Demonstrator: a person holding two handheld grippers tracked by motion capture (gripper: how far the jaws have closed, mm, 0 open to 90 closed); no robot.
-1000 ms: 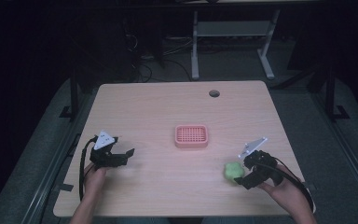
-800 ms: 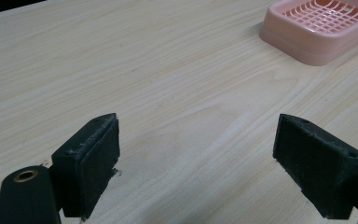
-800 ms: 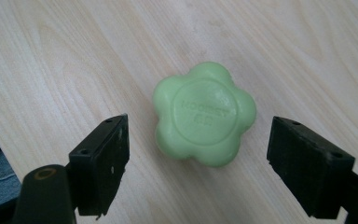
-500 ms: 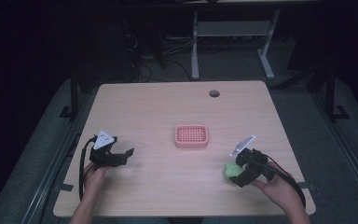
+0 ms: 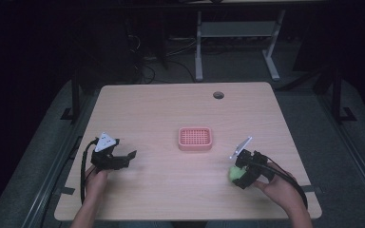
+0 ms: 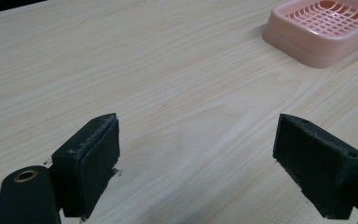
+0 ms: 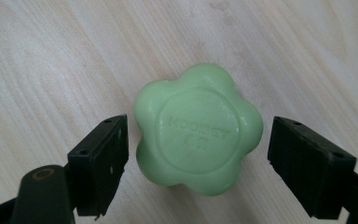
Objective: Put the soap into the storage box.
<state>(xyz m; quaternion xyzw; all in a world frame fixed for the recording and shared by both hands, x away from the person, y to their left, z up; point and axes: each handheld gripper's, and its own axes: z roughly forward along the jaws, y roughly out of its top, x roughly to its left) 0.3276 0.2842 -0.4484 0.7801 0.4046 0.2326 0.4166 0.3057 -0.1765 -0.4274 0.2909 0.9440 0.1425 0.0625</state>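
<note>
The flower-shaped pale green bar of soap (image 7: 198, 129) lies flat on the light wooden table (image 5: 171, 114) near its right front, and the right gripper (image 5: 241, 175) is set over it with its jaws wide, one on each side and neither touching. So nothing is grasped yet, and the lift and carry are left, I'd guess to the empty pink slotted plastic soap dish (image 5: 195, 138) mid-table. The left gripper (image 6: 200, 163) rests open over bare wood, well apart.
</note>
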